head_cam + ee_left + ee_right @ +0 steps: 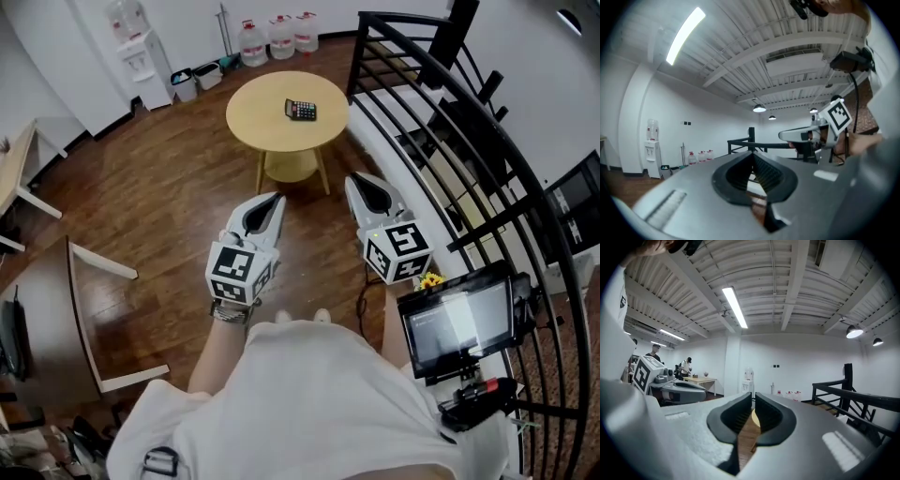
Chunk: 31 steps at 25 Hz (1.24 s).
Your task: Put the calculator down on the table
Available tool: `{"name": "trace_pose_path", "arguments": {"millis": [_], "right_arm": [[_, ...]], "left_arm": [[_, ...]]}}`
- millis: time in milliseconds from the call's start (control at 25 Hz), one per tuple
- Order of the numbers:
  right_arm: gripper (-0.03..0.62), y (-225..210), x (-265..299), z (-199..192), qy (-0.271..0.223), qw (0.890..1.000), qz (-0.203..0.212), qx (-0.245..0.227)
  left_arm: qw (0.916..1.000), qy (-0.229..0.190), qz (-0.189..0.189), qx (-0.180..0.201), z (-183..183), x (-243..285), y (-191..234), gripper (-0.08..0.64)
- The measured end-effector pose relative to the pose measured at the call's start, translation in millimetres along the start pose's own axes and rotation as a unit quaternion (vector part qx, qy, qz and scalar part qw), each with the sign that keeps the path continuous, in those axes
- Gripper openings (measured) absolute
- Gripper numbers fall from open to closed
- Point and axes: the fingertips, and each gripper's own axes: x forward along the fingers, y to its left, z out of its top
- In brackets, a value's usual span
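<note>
Where the left gripper [270,202] ends, its two fingers [736,172] are pressed together, nothing between them. Right gripper [364,183]: likewise, two fingers [771,420] closed tip to tip, nothing pinched. Two grippers in all, side by side but apart, both pointing away from the person toward a round table. One marker cube [242,272] on each, two counted.

Calculator [301,110]: one. It lies flat, face up, on the round pale-wood worktop [258,127], right of centre in the head view and well apart from both grippers. It is a small dark rectangle, slightly askew, with rows of keys showing as light specks. The display is too small to make out.

Further out:
- Wooden floor [159,187] under everything.
- One black railing [487,150] curving along the person's right.
- One lit screen [459,323] on a mount, near the right gripper.
- At the far wall: three water bottles [279,36] in a row, one white water dispenser [141,52], two bins [197,78] beside it.
- In the right gripper view, two people [686,365] stand by a distant desk [701,379].
</note>
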Motion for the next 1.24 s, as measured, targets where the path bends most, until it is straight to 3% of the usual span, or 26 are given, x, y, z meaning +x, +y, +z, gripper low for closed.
{"name": "trace_pose_path", "arguments": {"millis": [1240], "right_arm": [[0.009, 7, 7, -4, 0.002, 1.0, -0.003, -0.017]], "left_arm": [[0.9999, 0.006, -0.009, -0.001, -11, 2, 7, 0.006]]}}
